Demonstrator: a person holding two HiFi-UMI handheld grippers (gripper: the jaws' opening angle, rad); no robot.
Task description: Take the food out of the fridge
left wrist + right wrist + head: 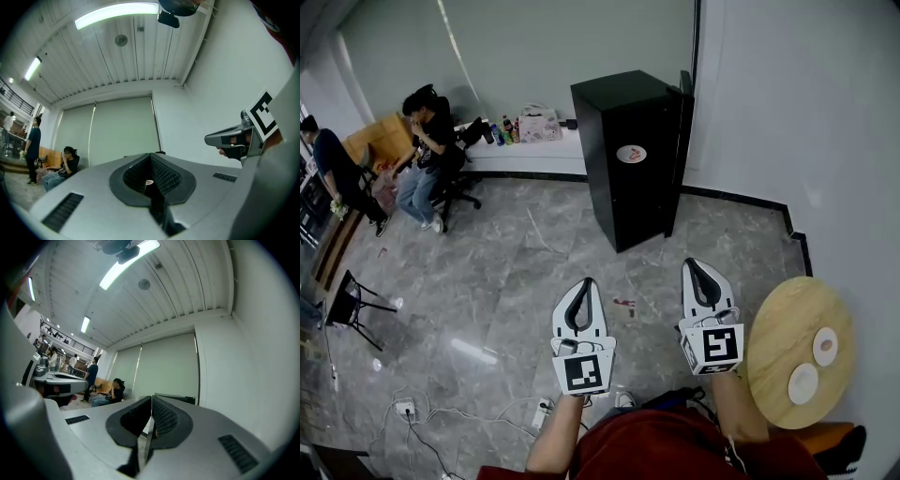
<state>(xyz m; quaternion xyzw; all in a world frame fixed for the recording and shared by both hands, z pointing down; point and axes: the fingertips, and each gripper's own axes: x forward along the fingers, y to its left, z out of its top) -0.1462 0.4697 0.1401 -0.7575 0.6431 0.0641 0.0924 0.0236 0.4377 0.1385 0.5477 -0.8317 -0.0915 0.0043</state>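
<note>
So, both tools hang over the glossy grey marble floor [506, 281] with nothing in them: the left tool [587, 281] and right tool [688, 264] each have their dark ribbed pads [164, 176] pinched together into a teardrop loop. The fridge [628, 155], a tall matte-black box, stands ahead by the white wall [787, 94], well apart from them. A round wooden desk [787, 352] sits at right.

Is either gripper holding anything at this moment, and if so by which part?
Nothing is held. The left gripper and right gripper both have their fingers closed together, empty; the black fridge stands ahead, apart from both.
</note>
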